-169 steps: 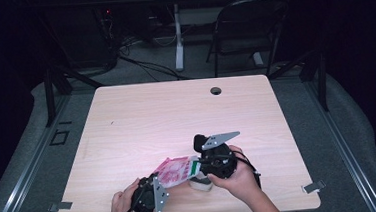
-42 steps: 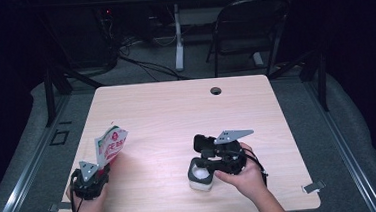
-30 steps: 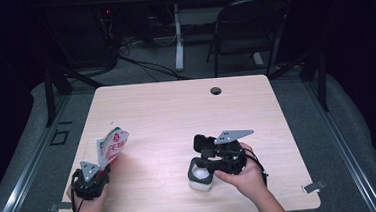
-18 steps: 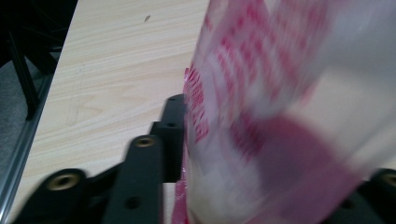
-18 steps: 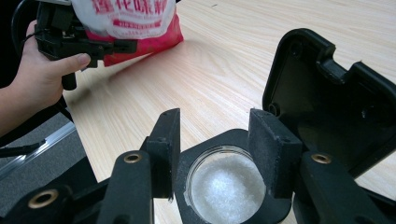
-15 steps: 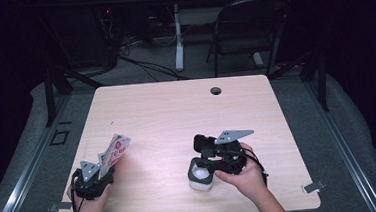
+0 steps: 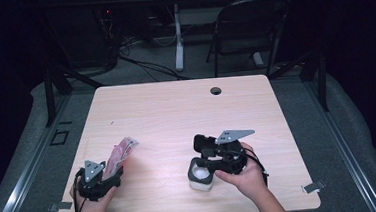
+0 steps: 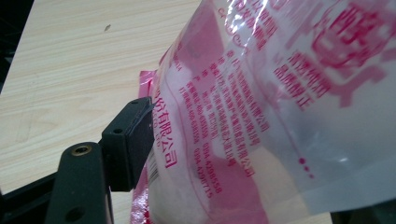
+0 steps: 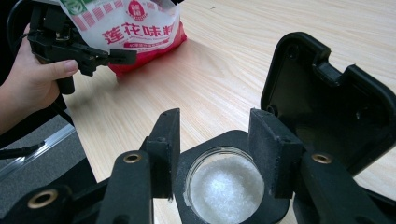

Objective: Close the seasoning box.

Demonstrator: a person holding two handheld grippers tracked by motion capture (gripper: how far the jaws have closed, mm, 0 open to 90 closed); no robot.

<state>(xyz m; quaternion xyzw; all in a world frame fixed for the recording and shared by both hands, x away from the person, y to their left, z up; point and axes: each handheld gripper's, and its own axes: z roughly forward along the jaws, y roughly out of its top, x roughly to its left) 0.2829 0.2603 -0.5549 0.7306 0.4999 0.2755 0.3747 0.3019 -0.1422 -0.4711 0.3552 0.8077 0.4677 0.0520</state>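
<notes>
Bag (image 8: 261, 116) between just-opened left gripper (image 7: 111, 172) jaws.

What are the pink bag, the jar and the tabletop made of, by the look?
Seasoning bag: thin glossy plastic film, judging by the glare, creases and clear patches between pink print. Jar: seemingly a clear glass or plastic body, white crystals showing through its round mouth, with a matte black hinged lid, probably moulded plastic. Tabletop: light wood-grain surface, likely laminate; smooth, low sheen.
</notes>
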